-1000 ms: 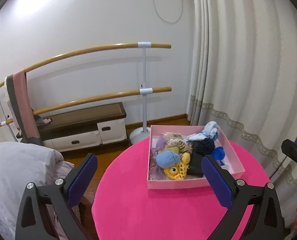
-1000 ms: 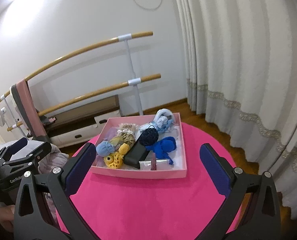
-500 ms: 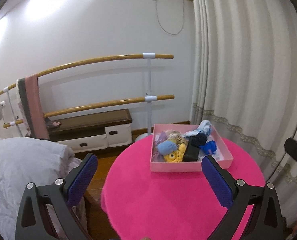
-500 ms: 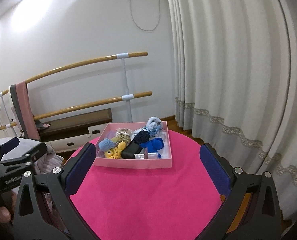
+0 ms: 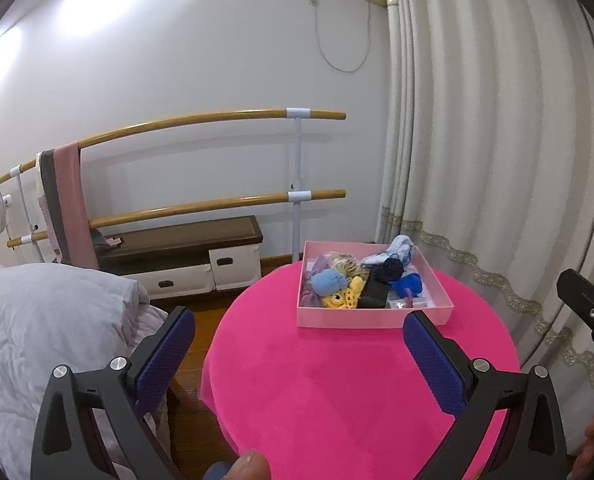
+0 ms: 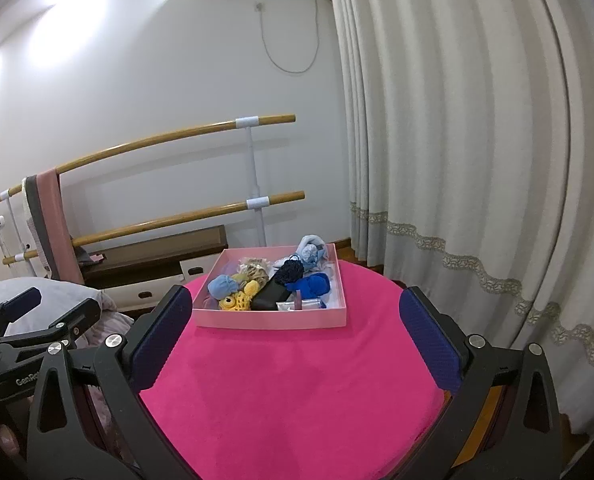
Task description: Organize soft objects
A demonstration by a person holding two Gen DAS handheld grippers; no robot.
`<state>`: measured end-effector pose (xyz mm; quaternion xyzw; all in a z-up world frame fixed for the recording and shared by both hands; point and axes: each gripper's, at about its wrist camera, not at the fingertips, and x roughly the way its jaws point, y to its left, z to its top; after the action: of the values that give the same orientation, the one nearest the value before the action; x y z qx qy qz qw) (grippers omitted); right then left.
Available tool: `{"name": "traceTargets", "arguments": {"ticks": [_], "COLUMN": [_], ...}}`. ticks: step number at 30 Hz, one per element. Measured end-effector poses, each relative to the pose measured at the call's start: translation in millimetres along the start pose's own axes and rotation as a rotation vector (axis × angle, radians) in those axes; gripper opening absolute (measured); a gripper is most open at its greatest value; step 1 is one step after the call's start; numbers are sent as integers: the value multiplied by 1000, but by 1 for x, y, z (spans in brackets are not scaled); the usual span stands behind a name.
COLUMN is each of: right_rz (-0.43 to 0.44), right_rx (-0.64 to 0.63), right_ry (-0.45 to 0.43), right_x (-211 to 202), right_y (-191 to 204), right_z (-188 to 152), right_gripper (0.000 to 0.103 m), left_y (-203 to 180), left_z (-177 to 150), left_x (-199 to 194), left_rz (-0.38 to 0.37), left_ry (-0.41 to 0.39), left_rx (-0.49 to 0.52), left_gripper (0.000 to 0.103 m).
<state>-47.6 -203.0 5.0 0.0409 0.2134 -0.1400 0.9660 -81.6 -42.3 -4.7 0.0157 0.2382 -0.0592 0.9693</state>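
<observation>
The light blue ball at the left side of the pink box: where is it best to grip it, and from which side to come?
Grip the light blue ball across its rounded top, coming from above. It lies low among other soft things, with the yellow crochet toy against it and the pink box wall nearby, so a side approach looks blocked. The left gripper seems nearer.

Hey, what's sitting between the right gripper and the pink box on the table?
Nothing: only bare pink tablecloth lies between the right gripper and the shallow pink box, per the right wrist view.
</observation>
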Motion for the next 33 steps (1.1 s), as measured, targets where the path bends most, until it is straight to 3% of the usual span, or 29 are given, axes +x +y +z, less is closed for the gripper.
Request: {"name": "traceTargets", "arguments": {"ticks": [9,33], "right_rz": [-3,0], "right_rx": [-1,-11], "right_ry": [-2,-9], "right_x": [-2,-9], "right_y": [2,7], "right_z": [-1,-5], "right_gripper": [103,103], "left_y": [-12,-14], "left_z": [-5,-4], "left_x": [-7,-3], "left_rz": [8,-9], "left_ry": [-7,-24], "left_rx": [36,17], "left_gripper": [103,103]}}
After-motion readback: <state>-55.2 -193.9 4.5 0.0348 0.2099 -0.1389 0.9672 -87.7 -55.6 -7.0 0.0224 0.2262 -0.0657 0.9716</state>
